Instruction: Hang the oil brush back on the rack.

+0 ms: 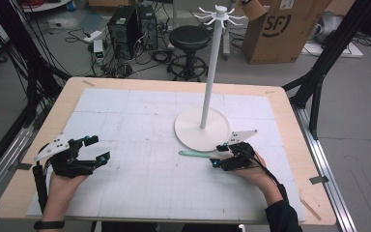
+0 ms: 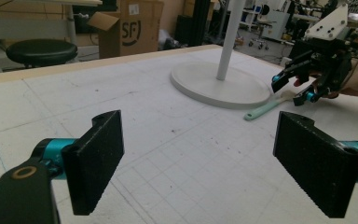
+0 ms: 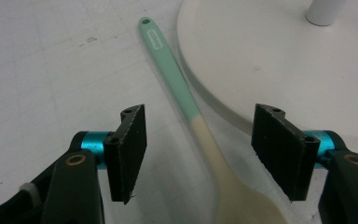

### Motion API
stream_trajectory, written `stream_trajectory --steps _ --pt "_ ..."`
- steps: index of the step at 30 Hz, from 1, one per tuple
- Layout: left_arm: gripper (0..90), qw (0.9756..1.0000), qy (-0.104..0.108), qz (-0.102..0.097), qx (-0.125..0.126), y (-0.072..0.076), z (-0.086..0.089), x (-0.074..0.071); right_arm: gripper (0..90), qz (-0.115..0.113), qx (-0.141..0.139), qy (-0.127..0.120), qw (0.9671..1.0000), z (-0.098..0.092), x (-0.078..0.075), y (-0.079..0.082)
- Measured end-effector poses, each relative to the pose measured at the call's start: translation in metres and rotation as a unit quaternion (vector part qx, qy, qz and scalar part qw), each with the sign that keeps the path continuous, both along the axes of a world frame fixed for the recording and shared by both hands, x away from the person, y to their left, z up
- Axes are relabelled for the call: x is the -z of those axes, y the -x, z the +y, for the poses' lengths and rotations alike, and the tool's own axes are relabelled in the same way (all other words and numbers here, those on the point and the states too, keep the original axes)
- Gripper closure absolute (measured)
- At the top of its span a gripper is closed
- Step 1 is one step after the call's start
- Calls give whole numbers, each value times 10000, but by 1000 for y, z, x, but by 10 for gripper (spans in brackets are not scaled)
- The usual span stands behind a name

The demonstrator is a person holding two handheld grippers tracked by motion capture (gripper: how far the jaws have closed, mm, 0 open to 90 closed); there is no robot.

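Beside the white stand base [image 1: 200, 129], a mint-handled spoon [image 3: 177, 77] lies between the right gripper's [image 3: 200, 149] parted jaws; its label is unreadable. Left gripper [image 1: 92, 149] gapes wide. Cardboard box [image 1: 280, 29] reads "SF".

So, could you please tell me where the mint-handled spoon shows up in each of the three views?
High view: the spoon lies centre-right, before the stand base.
Left gripper view: right of centre, at the base's near edge.
Right gripper view: centre, between the open jaws.
Shared landmark: the round white stand base.
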State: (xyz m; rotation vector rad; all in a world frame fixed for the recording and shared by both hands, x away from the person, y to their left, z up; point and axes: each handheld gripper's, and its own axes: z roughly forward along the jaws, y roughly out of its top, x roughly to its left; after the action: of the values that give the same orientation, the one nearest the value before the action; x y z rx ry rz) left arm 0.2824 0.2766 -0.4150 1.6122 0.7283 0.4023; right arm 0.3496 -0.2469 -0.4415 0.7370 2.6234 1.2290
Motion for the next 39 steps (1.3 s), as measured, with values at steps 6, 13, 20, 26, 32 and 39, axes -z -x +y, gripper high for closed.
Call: stream_trajectory --steps 6,13,20,26,32,39 --pt "168 10000 -18 17 -9 0 0 0 467 94 -131 65 9998 1 2 -2" --pt "169 10000 -37 27 14 0 -1 0 556 57 -188 174 9997 3 3 -4" --pt "169 10000 -30 27 2 1 0 0 648 -108 -221 342 9991 5 3 -4" --pt "169 10000 -46 30 33 0 -1 1 770 -67 -359 356 9987 5 2 -3" --pt "171 10000 -50 42 30 0 -2 1 797 -33 -373 358 9987 6 2 -2" --pt "171 10000 -66 54 49 0 -3 1 789 -28 -442 453 9980 8 0 -4"
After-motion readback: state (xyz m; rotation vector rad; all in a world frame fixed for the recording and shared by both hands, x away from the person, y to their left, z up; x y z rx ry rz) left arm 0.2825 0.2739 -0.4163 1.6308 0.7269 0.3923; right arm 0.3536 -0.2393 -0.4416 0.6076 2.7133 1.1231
